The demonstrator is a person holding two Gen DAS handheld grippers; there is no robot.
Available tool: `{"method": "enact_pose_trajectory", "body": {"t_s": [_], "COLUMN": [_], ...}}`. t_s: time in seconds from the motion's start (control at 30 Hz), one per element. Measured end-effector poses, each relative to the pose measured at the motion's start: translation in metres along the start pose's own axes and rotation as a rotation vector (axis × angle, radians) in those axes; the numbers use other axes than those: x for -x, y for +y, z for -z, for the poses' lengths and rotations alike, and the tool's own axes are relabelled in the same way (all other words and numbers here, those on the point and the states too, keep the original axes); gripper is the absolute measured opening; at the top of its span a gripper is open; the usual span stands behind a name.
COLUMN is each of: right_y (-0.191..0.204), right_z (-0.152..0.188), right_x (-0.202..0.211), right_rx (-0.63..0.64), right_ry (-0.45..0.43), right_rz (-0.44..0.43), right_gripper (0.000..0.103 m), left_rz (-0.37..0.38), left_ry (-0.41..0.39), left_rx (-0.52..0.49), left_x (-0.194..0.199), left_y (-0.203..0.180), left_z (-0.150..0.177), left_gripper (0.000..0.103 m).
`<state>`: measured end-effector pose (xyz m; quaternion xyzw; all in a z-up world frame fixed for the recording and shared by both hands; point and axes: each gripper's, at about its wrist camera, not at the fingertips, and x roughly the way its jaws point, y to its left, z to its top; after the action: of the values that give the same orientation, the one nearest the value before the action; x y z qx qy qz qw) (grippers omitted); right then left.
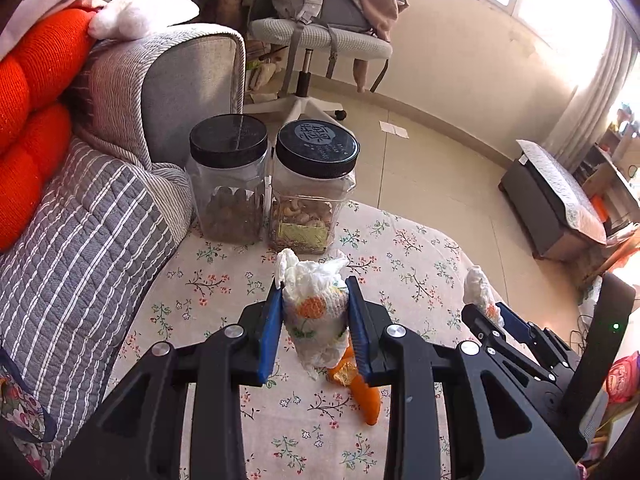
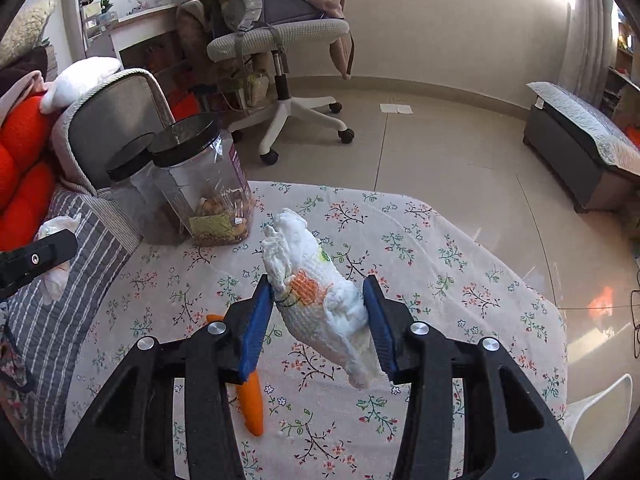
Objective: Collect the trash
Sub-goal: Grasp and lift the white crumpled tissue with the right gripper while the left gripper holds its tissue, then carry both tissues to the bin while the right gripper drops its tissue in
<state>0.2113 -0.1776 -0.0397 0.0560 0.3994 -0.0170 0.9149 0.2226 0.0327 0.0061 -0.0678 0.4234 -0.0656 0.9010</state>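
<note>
My left gripper (image 1: pixel 316 320) is shut on a crumpled white paper towel with an orange flower print (image 1: pixel 316 312), held above the floral tablecloth (image 1: pixel 224 280). My right gripper (image 2: pixel 320 320) is shut on a second crumpled printed paper towel (image 2: pixel 320 296), also above the table. In the left wrist view the right gripper (image 1: pixel 486 312) shows at the right with its towel (image 1: pixel 478 284). Orange peel pieces (image 1: pixel 360 388) lie on the cloth under the left gripper; one long piece shows in the right wrist view (image 2: pixel 252 404).
Two clear jars with black lids (image 1: pixel 228 180) (image 1: pixel 312 188), holding nuts, stand at the table's far left edge. A grey striped sofa (image 1: pixel 80 248) with red cushions (image 1: pixel 32 120) borders the left. An office chair (image 1: pixel 316 40) and a low bench (image 1: pixel 556 200) stand on the floor beyond.
</note>
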Motion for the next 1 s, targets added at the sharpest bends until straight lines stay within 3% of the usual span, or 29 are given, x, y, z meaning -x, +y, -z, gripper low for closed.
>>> {"method": "enact_pose_trajectory", "body": {"t_s": [0.47, 1.0], "right_y": [-0.052, -0.147], "right_z": [0.029, 0.071], "right_x": [0.088, 0.149], "right_rx": [-0.026, -0.155], "right_ry": [-0.16, -0.198], "right_rz": [0.187, 0.348], "right_gripper": [0.044, 0.044], "left_rz": [0.068, 0.171], "left_ry": [-0.067, -0.176], "left_rx": [-0.099, -0.264], "left_x": [0.034, 0.061], "left_y": [-0.069, -0.175], "left_z": [0.029, 0.077], "left_gripper": [0.031, 0.031]}}
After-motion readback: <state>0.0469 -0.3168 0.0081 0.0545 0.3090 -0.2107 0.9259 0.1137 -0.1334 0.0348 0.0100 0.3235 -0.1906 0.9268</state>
